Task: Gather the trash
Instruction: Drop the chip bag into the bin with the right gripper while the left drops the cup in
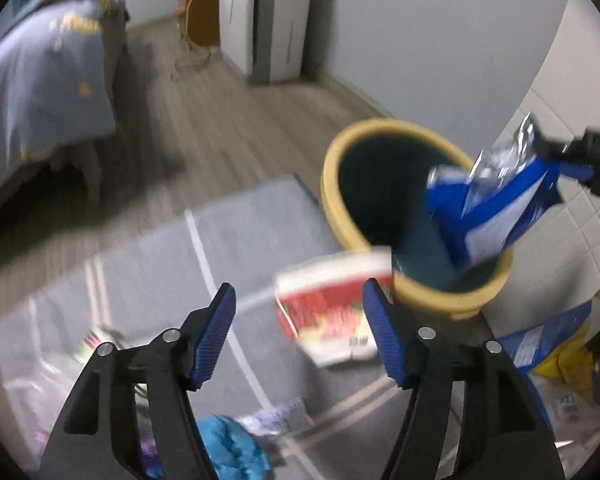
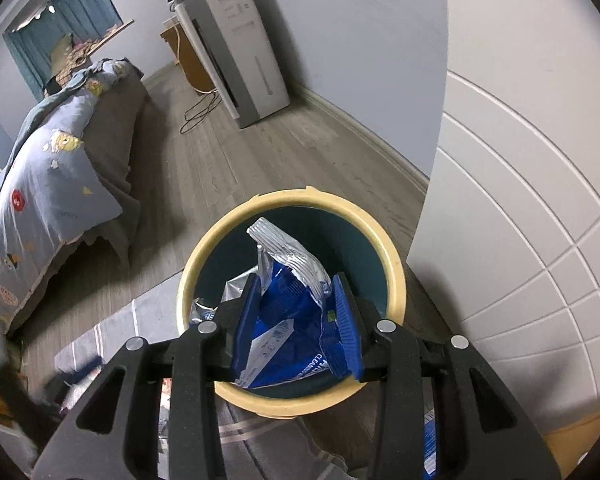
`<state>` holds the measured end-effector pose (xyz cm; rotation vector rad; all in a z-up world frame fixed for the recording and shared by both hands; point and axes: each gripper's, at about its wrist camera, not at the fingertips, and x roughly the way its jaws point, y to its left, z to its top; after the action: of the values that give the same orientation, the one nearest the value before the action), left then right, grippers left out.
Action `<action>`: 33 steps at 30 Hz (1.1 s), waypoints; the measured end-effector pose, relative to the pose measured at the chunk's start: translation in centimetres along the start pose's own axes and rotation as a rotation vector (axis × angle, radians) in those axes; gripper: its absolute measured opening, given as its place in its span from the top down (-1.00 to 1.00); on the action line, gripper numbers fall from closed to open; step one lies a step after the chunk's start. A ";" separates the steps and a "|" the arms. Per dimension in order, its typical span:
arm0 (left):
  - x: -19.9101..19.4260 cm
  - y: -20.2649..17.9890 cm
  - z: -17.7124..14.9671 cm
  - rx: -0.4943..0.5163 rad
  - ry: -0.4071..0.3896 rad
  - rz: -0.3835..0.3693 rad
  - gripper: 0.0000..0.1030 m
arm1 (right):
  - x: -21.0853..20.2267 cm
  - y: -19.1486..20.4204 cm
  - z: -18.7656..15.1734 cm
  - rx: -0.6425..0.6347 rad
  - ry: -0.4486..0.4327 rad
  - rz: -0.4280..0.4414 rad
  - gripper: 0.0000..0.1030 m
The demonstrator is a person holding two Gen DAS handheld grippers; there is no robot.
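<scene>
A bin with a yellow rim (image 1: 364,128) (image 2: 292,196) and dark teal inside stands on the floor by the wall. My right gripper (image 2: 296,308) is shut on a blue and silver wrapper (image 2: 288,320) and holds it over the bin's mouth; the wrapper also shows in the left wrist view (image 1: 496,204). My left gripper (image 1: 300,312) is open and empty above a grey rug (image 1: 240,236). A red and white carton (image 1: 332,308) is in the air between its fingers and the bin, blurred.
More litter lies on the rug: a turquoise scrap (image 1: 232,444), a pale wrapper (image 1: 276,420) and a clear bag (image 1: 40,384). A blue and yellow package (image 1: 548,344) sits right of the bin. A bed (image 2: 40,184) is at left, a white appliance (image 2: 240,40) at back.
</scene>
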<state>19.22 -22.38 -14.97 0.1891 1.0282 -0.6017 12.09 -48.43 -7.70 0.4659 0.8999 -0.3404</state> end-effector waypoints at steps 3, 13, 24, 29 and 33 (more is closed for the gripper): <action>1.0 -0.1 -1.2 -0.034 0.011 -0.021 -0.49 | 0.1 -0.3 0.0 0.012 0.006 0.006 0.28; 4.2 -4.3 -3.3 0.111 0.055 0.073 -0.49 | 0.3 -0.5 0.0 0.032 0.005 -0.021 0.28; 2.5 -0.8 -1.1 0.091 0.022 0.107 0.39 | 1.0 0.3 -0.3 -0.015 0.015 -0.054 0.28; -0.3 1.5 0.9 -0.004 -0.078 -0.015 0.40 | 0.6 0.0 -0.3 -0.014 -0.003 -0.074 0.28; -2.1 -0.4 3.1 0.045 -0.157 -0.159 0.39 | 0.7 -0.2 -0.4 -0.007 -0.007 -0.094 0.28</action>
<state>20.52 -23.24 -11.50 0.0975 0.8830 -0.7725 12.15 -48.42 -8.49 0.4161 0.9175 -0.4245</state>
